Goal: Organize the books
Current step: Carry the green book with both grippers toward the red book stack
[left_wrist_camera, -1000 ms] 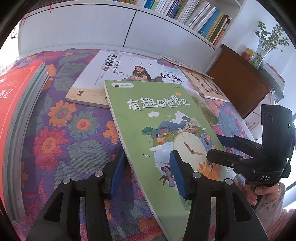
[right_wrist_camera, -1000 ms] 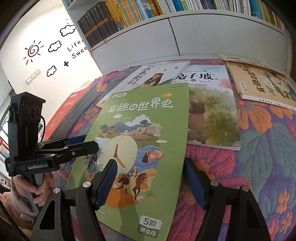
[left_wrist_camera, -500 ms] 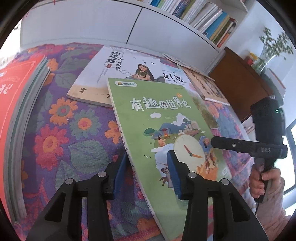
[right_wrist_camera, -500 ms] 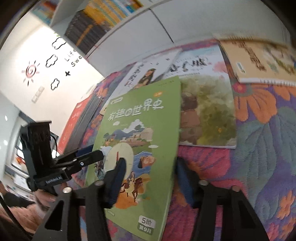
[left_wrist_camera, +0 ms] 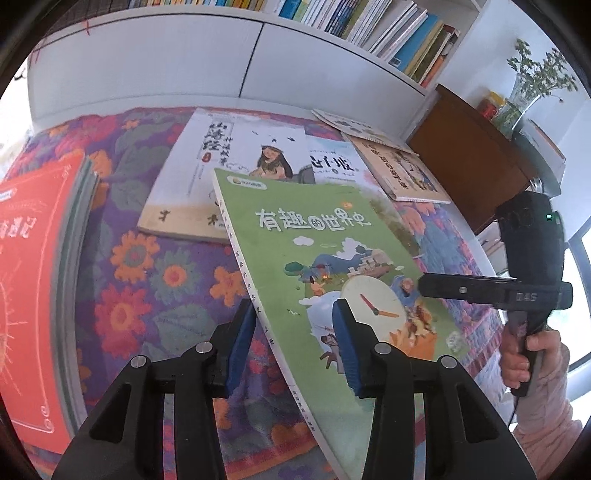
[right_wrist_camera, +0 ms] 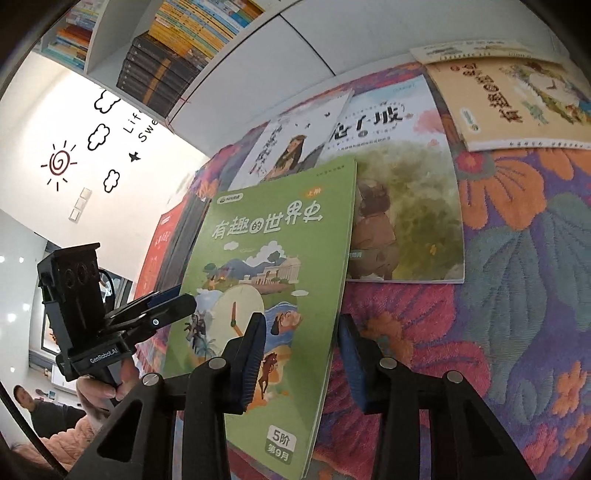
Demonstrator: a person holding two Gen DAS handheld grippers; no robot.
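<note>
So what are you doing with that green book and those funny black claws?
A person holds a gripper in each hand. The left gripper straddles the spine edge of the green book, and the right gripper straddles its opposite edge. The book looks tilted up off the flowery cloth. Other books lie flat behind it, a white one and a tan one, with a red stack on the left.

- The left wrist view looks low and close along the left claw [left_wrist_camera: 293,332] over the worktop [left_wrist_camera: 155,280], toward the bookshelf [left_wrist_camera: 369,26].
- The right wrist view faces alike from the opposite side.
- Both share the green book [left_wrist_camera: 314,258] [right_wrist_camera: 280,258].
</note>
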